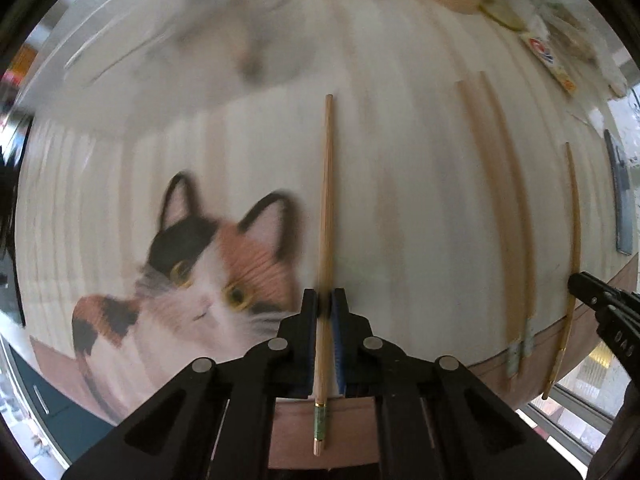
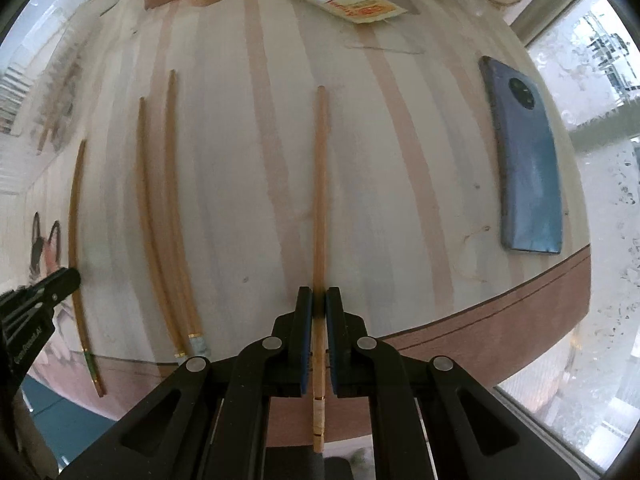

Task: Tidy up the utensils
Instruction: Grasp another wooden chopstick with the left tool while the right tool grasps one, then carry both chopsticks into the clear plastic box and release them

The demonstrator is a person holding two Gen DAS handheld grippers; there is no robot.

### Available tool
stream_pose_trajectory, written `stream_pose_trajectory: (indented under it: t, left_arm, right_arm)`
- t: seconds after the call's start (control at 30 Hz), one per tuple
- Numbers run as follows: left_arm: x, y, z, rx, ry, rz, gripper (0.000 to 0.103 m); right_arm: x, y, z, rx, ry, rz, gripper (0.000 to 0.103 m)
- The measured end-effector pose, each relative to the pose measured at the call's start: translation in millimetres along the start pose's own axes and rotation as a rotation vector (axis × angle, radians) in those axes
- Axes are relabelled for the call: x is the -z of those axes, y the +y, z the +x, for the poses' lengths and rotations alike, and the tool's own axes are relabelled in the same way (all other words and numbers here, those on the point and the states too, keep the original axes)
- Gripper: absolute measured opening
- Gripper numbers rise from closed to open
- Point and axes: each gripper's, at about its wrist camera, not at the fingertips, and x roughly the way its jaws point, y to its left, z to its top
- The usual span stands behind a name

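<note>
Closest to my left lens is the left gripper point(image 1: 327, 300), its jaws pinched onto a green-banded chopstick point(image 1: 326, 208) that runs straight ahead over the striped mat point(image 1: 400, 200); whether its shaft touches the mat I cannot tell. To its left is a printed cat face point(image 1: 216, 264), and to the right a pair of chopsticks point(image 1: 504, 208) lies side by side, with another single stick beyond them held by the other tool, which pokes in at the right edge. In the right view, the right gripper point(image 2: 319, 300) is nearest, jaws clamped on a plain-ended chopstick point(image 2: 319, 200) pointing forward over the same mat. The laid pair point(image 2: 164, 208) sits to its left, my left-hand stick further left again, and a phone point(image 2: 524, 160) and a printed packet point(image 2: 348, 0) sit well apart toward the far right. I judge the job roughly halfway: one pair looks matched and set down parallel, while the two sticks I am holding are not yet brought together beside it, so pairing and aligning them remains
</note>
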Motion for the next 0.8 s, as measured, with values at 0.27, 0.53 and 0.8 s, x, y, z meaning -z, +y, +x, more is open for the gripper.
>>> stream_pose_trajectory:
  t: [0.27,0.53,0.8]
  left_arm:
    - [11.8,26.1,-7.1,0.005,0.013,0.003,0.005]
    - [18.8,33.6,-8.4,0.011,0.004,0.01,0.005]
    - [7.4,24.8,9.0,0.009,0.002,0.019,0.005]
  right_arm:
    - [7.1,31.2,-5.3,-0.002,0.028,-0.051,0.007]
    - [-2.1,32.2,-3.4,0.0,0.055,-0.064,0.008]
    - [-12.7,32.3,26.4,0.024,0.036,-0.072,0.008]
